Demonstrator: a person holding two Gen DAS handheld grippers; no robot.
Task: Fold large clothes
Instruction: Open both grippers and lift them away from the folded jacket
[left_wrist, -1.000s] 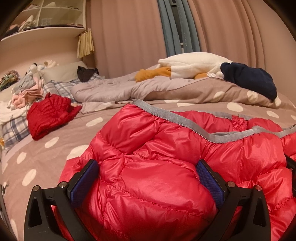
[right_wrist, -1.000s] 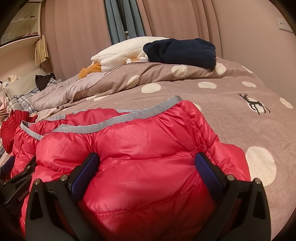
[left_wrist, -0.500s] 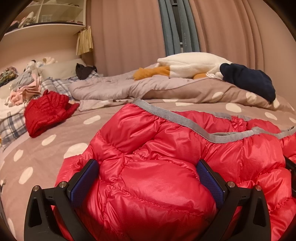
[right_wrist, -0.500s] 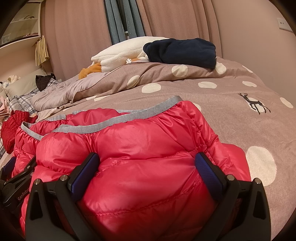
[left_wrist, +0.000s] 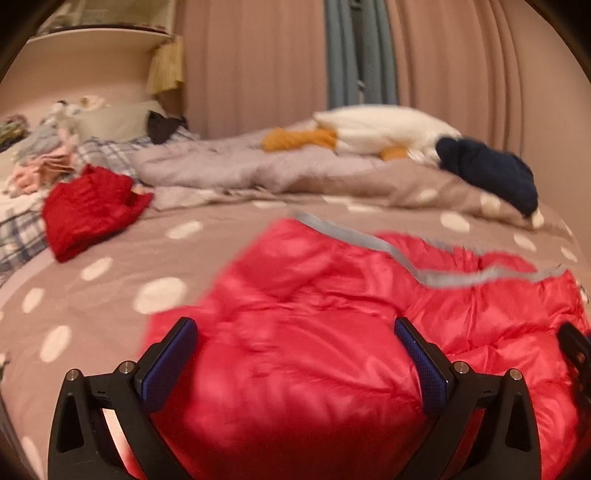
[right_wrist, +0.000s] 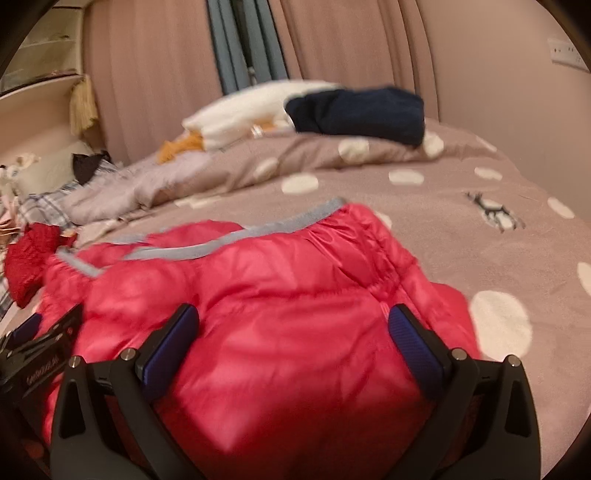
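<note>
A puffy red down jacket (left_wrist: 332, 295) with a grey trim (left_wrist: 369, 243) lies bunched on the polka-dot bed cover (left_wrist: 110, 295). My left gripper (left_wrist: 293, 328) is open, its blue-padded fingers (left_wrist: 166, 362) wide on either side of the jacket's near left bulge. In the right wrist view the jacket (right_wrist: 277, 288) fills the foreground. My right gripper (right_wrist: 293, 314) is open too and straddles the jacket's near right part. Both views are motion-blurred. Each gripper shows at the edge of the other's view: the right gripper (left_wrist: 574, 350) and the left gripper (right_wrist: 40, 343).
A dark red knit garment (left_wrist: 88, 210) lies to the left, beyond it a pile of clothes (left_wrist: 37, 162) and plaid bedding. A rolled duvet, a white plush (left_wrist: 384, 129) and a folded navy garment (right_wrist: 358, 110) lie at the back. Curtains and a shelf (left_wrist: 92, 40) stand behind.
Both cameras have pulled back and tilted, so the jacket sits lower and farther in view and more bed cover shows. Both grippers stay wide open. The current frames are blurred.
</note>
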